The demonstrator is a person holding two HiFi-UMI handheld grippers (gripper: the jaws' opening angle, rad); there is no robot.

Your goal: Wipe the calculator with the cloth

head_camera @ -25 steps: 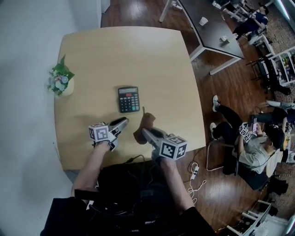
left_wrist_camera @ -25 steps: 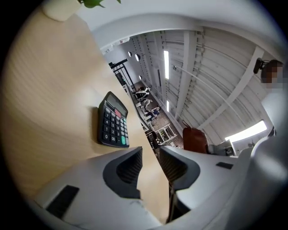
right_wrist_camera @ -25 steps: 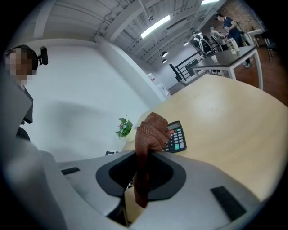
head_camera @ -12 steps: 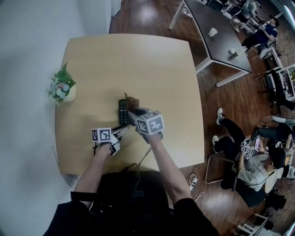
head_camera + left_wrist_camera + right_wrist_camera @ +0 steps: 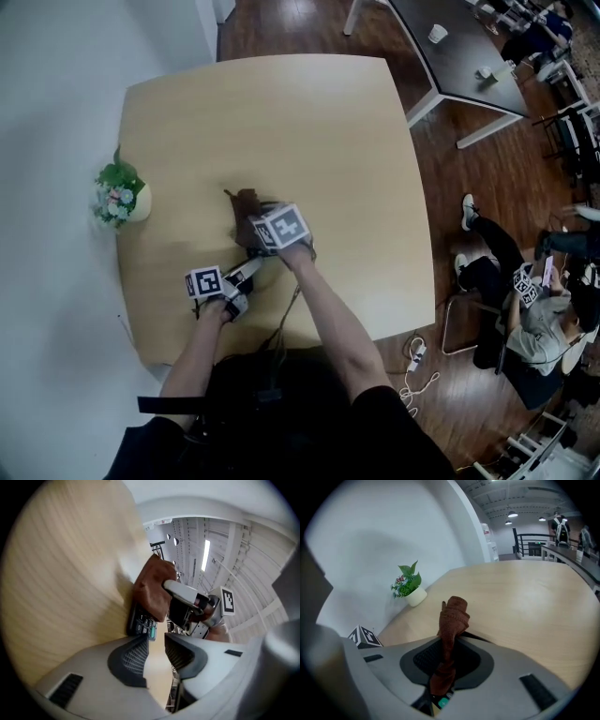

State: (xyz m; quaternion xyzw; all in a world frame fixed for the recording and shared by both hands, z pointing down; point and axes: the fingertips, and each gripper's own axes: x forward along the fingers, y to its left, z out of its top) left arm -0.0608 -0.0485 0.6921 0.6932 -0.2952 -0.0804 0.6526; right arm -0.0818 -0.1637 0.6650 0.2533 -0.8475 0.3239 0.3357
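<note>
The black calculator lies on the wooden table, with its teal key showing under my right gripper. In the head view it is almost wholly hidden beneath that gripper. My right gripper is shut on the brown cloth, whose bunched end sticks out past the jaws and rests on the calculator's top. My left gripper sits low at the calculator's near edge. Its jaws stand slightly apart with nothing between them, so it is open.
A small potted plant stands at the table's left edge by the white wall. A dark table with cups is at the back right. A seated person and cables on the floor are to the right.
My right gripper has carried the cloth from the table's near side away and leftward, down onto the calculator. The left gripper stayed close to its place beside the calculator's near edge, sinking slightly.
</note>
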